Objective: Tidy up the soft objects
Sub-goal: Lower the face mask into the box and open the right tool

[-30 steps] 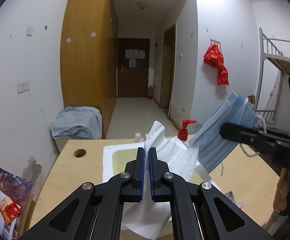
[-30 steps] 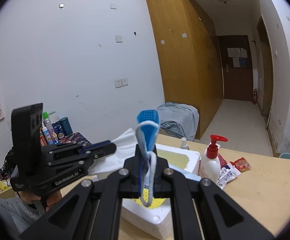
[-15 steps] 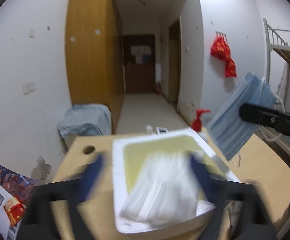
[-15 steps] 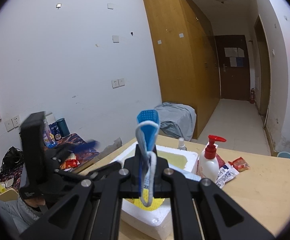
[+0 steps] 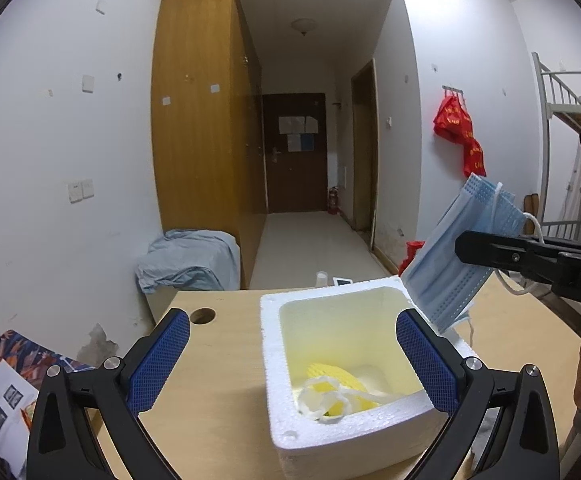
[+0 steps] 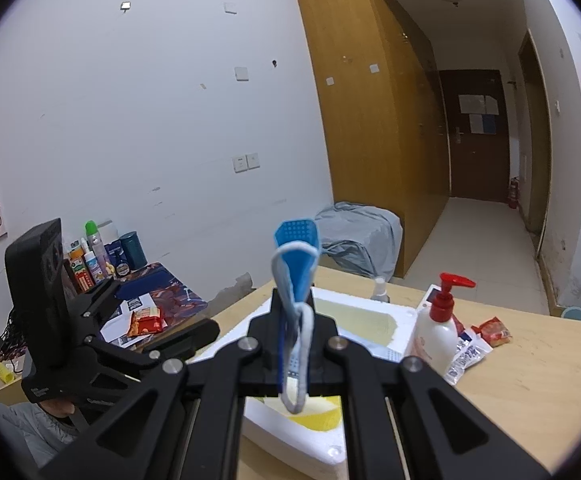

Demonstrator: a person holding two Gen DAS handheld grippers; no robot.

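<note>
So the blue face mask [image 5: 448, 268] is pinched in the right gripper [image 6: 295, 264], whose jaws are clamped tight on it, and it dangles in the air right over the far right corner of the white foam box [image 5: 274, 364] with an ear loop hanging down. The left gripper [image 5: 292, 364] has its blue pads spread wide apart on either side of that box with nothing between them, and down inside there's a white tissue [image 5: 322, 400] lying on something yellow. The box sits on a wooden desk [image 5: 210, 376], with a red-pump lotion bottle [image 6: 436, 330] just beside it and some snack packets [image 6: 490, 330] a bit further right.
</note>
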